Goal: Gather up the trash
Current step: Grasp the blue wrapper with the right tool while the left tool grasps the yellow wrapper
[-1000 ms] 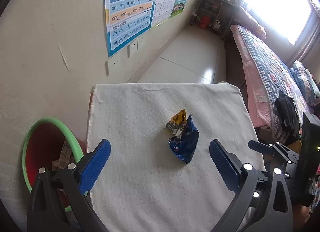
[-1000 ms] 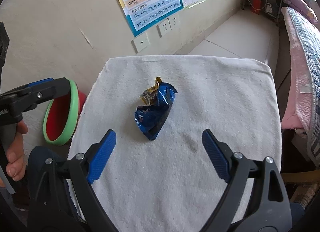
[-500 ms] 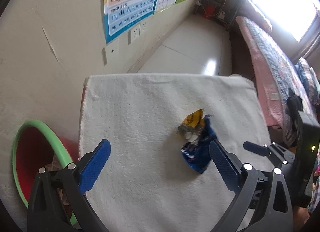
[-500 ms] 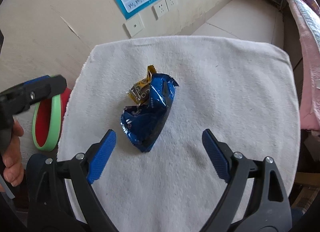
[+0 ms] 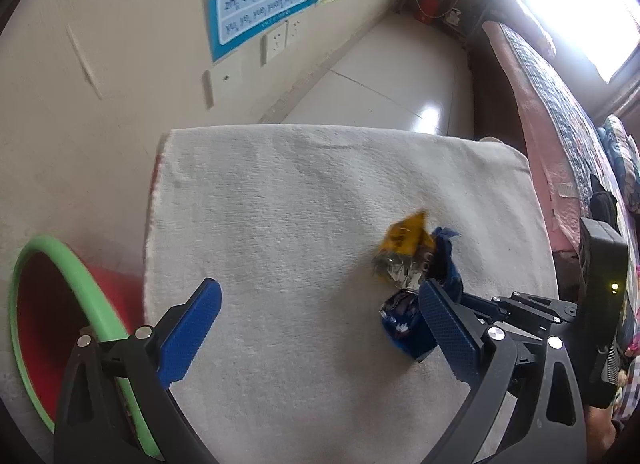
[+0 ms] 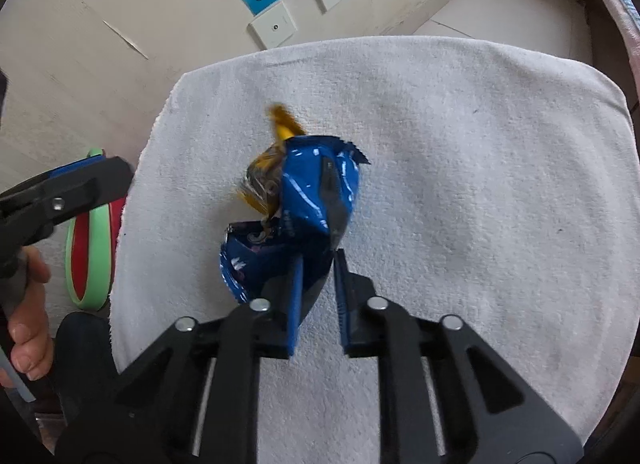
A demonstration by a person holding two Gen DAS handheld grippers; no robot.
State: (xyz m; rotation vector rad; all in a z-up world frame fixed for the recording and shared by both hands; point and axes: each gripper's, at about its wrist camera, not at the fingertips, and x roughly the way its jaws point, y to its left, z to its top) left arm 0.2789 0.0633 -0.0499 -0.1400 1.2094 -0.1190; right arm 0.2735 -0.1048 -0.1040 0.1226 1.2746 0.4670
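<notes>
Right wrist view: the right gripper (image 6: 316, 264) has just closed its jaws on the blue wrapper (image 6: 316, 192), pinching its near end on the white towel (image 6: 480, 144). A yellow wrapper (image 6: 264, 180) lies touching it. The left gripper (image 5: 320, 312) is wide open with nothing in it, near the red bin (image 5: 48, 304).

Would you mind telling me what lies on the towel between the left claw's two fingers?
Nothing: in the left wrist view only bare white towel lies between the open left claw's fingers. The blue wrapper sits behind its right finger.
</notes>
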